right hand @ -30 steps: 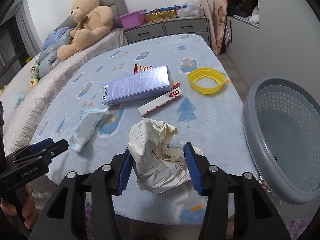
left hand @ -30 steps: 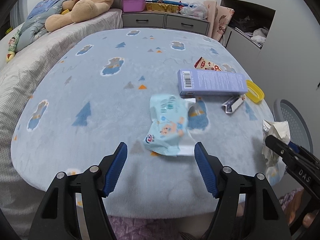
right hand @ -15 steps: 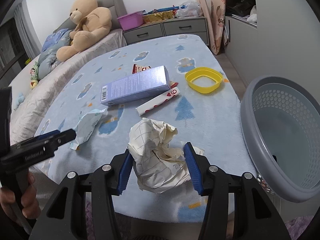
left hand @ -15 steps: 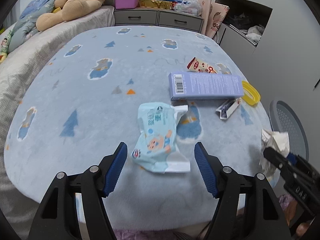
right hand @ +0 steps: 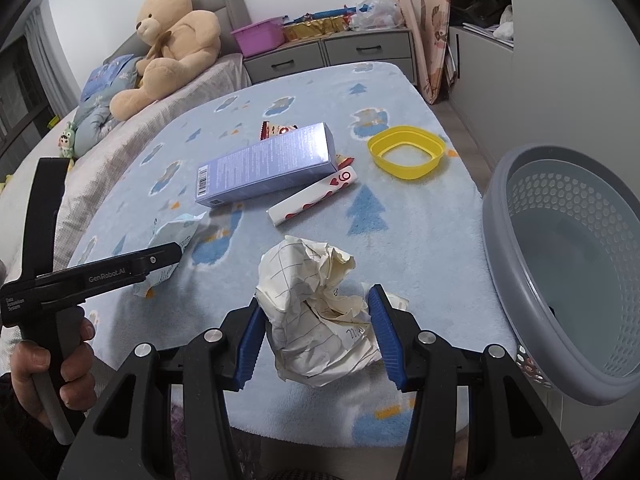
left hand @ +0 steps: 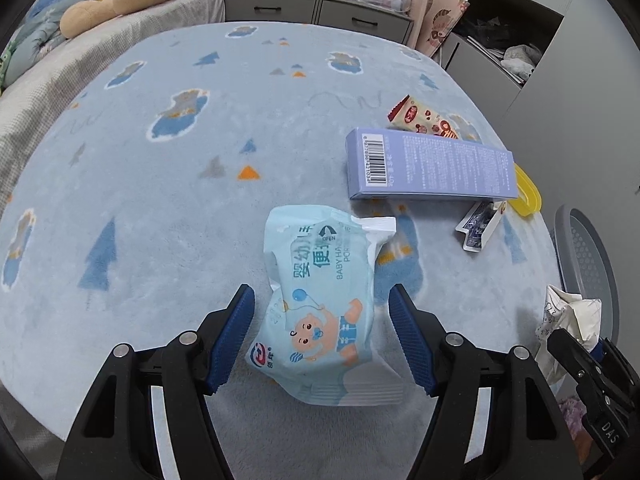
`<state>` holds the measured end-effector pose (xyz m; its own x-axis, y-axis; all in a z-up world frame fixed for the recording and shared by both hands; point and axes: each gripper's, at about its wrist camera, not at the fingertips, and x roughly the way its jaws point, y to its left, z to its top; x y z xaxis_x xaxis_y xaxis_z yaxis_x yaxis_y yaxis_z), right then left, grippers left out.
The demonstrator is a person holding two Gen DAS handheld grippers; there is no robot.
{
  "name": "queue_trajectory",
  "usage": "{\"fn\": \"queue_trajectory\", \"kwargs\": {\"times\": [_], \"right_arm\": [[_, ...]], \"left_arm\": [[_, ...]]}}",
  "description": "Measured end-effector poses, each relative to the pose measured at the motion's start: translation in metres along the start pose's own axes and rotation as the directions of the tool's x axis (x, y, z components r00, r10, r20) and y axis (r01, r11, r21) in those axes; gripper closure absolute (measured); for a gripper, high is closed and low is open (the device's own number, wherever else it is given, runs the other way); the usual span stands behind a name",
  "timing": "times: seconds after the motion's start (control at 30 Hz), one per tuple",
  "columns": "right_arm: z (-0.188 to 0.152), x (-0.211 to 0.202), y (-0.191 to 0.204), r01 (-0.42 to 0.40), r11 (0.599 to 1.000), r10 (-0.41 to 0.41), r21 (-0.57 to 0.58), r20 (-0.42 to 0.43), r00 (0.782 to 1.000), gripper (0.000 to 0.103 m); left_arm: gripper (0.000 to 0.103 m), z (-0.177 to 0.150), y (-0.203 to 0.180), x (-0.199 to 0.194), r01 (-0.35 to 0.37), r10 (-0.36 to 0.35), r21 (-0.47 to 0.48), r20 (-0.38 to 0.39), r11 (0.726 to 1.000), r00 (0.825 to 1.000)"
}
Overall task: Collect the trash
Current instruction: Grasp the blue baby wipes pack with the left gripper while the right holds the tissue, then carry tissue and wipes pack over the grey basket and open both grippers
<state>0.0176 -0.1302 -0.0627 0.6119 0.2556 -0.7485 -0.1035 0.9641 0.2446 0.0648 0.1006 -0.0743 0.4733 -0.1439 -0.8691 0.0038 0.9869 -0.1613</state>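
My left gripper (left hand: 322, 324) is open, its blue pads on either side of a light blue baby-wipes pack (left hand: 320, 292) lying on the blue blanket; I cannot tell whether they touch it. My right gripper (right hand: 316, 316) is shut on a crumpled ball of lined paper (right hand: 316, 312), held just above the blanket near its front right edge. That paper also shows in the left wrist view (left hand: 568, 328). A grey perforated basket (right hand: 560, 264) stands to the right of the bed, apart from the paper.
On the blanket lie a purple box (right hand: 264, 164), a playing-card pack (right hand: 312, 200), a snack wrapper (left hand: 424, 116) and a yellow ring-shaped lid (right hand: 406, 152). A teddy bear (right hand: 172, 44) sits at the far left. Drawers (right hand: 332, 56) stand behind the bed.
My left gripper has moved forward and down so that its pads now flank the wipes pack. My right gripper still holds the paper in much the same place.
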Motion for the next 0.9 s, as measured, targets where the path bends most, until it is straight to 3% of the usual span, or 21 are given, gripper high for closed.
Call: {"fn": "queue_trajectory", "kwargs": {"times": [0.07,0.13,0.33,0.57,0.9], "right_arm": [[0.000,0.000,0.000,0.000,1.000,0.000,0.000,0.000,1.000,0.054],[0.000,0.001,0.000,0.001,1.000,-0.001,0.001,-0.001,1.000,0.054],[0.000,0.000,0.001,0.001,1.000,-0.001,-0.002,0.001,1.000,0.054],[0.000,-0.004,0.001,0.000,1.000,0.000,0.000,0.011,1.000,0.054],[0.005,-0.028,-0.025,0.020,0.999,-0.023,0.038,0.063,0.998,0.054]], "left_arm": [[0.037,0.000,0.000,0.002,-0.002,0.002,0.002,0.002,1.000,1.000],[0.053,-0.001,0.000,0.002,0.001,-0.001,0.006,0.001,1.000,1.000],[0.056,-0.007,-0.002,-0.004,0.001,-0.002,0.022,0.017,1.000,1.000],[0.055,-0.017,-0.018,-0.032,-0.031,0.024,0.071,0.095,0.997,0.995],[0.055,-0.020,-0.075,-0.068,-0.018,-0.021,0.193,0.200,0.981,0.980]]}}
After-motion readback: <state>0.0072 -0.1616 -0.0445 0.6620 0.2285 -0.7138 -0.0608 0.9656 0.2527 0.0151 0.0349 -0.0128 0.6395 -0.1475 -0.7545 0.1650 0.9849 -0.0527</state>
